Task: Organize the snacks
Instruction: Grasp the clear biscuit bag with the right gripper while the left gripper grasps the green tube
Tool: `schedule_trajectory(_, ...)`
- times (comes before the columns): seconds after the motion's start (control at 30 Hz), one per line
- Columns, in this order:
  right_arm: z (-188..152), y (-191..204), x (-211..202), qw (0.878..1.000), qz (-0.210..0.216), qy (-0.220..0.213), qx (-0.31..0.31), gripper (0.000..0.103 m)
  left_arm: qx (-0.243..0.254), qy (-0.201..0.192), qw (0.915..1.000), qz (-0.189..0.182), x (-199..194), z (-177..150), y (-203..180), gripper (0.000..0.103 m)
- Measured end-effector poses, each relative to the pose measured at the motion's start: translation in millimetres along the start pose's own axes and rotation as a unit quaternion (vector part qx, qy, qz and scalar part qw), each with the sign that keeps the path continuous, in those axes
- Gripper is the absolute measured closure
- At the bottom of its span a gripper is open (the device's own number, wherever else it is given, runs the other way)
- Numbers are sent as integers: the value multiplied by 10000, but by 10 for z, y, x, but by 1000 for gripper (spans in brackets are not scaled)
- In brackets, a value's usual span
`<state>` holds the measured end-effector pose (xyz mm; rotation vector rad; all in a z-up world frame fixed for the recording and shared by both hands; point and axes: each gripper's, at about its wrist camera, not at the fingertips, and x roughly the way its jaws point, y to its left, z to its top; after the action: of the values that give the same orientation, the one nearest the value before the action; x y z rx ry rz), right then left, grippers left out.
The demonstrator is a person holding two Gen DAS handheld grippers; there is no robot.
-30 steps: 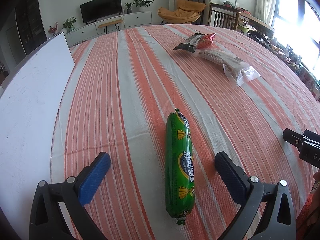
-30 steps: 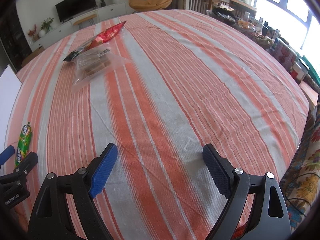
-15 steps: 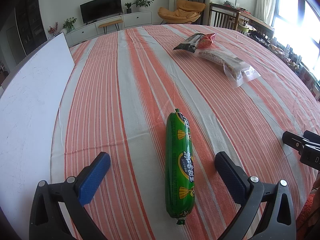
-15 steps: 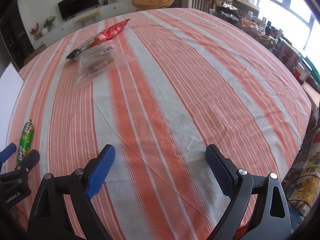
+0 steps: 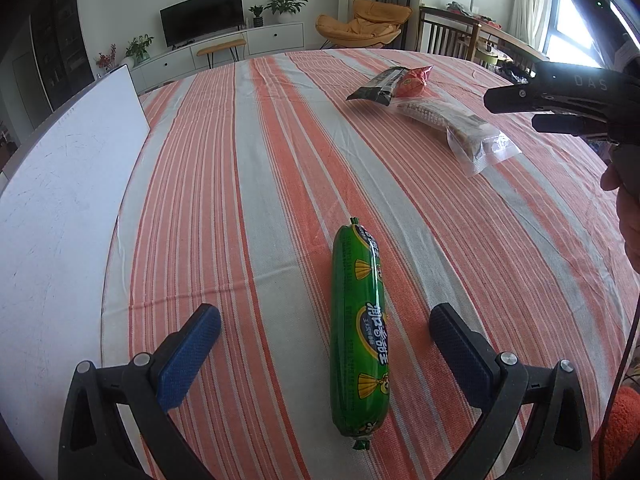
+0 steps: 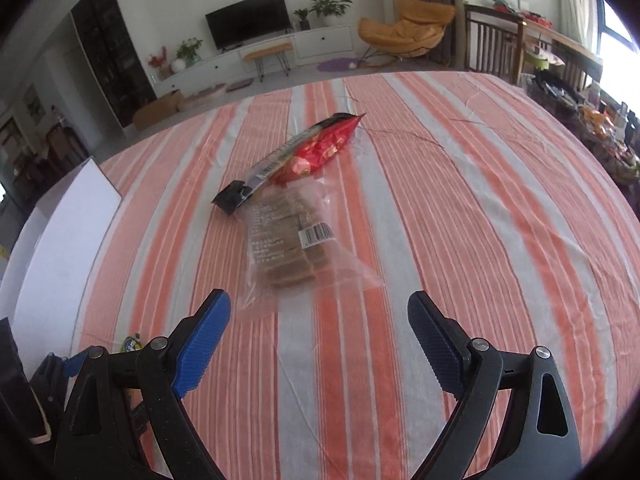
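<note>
A green sausage stick (image 5: 360, 332) lies lengthwise on the striped tablecloth (image 5: 248, 168), between the open fingers of my left gripper (image 5: 326, 334), which hovers over its near half without gripping. Farther off to the right lie a clear bag of brown biscuits (image 5: 452, 128) (image 6: 288, 248) and a red and black snack packet (image 5: 394, 82) (image 6: 296, 156) touching its far end. My right gripper (image 6: 320, 332) is open and empty, just short of the biscuit bag's near edge. The right gripper (image 5: 560, 98) also shows in the left wrist view, raised at the right.
A white board (image 5: 52, 208) (image 6: 60, 236) lies along the table's left side. A person's hand (image 5: 628, 216) holds the right gripper. Beyond the table are a TV cabinet (image 6: 264, 52), an orange chair (image 6: 404, 28) and wooden chairs.
My right gripper has lifted and swung forward and left, so the biscuit bag and red packet now lie straight ahead of it. The left gripper and the sausage have hardly moved.
</note>
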<state>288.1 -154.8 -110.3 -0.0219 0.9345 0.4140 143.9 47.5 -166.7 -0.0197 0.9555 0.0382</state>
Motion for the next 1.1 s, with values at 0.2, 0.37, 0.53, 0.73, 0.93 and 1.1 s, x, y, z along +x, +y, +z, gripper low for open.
schedule_trajectory(0.2,294,209,692,9938,-225,744,-798,11,1,1,10000,0,0,0,1,0)
schedule_trajectory(0.37,223,193,888,9939,-344,778,-705,9,3,2,10000,2,8,11,-1,0)
schedule_trajectory(0.53,199,215,805,9936,-487,856,-548,34,3,0,10000,3,9,14,-5,0)
schedule_trajectory(0.73,-29,168,485,9961,-433,762,-70,52,3,1,10000,1,9,14,-4,0)
schedule_trajectory(0.93,-655,254,14,9952,-732,583,286,52,3,1,10000,1,10,15,-4,0)
schedule_trajectory(1.1,-1105,388,-310,9939,-871,413,531,50,4,1,10000,1,11,16,-4,0)
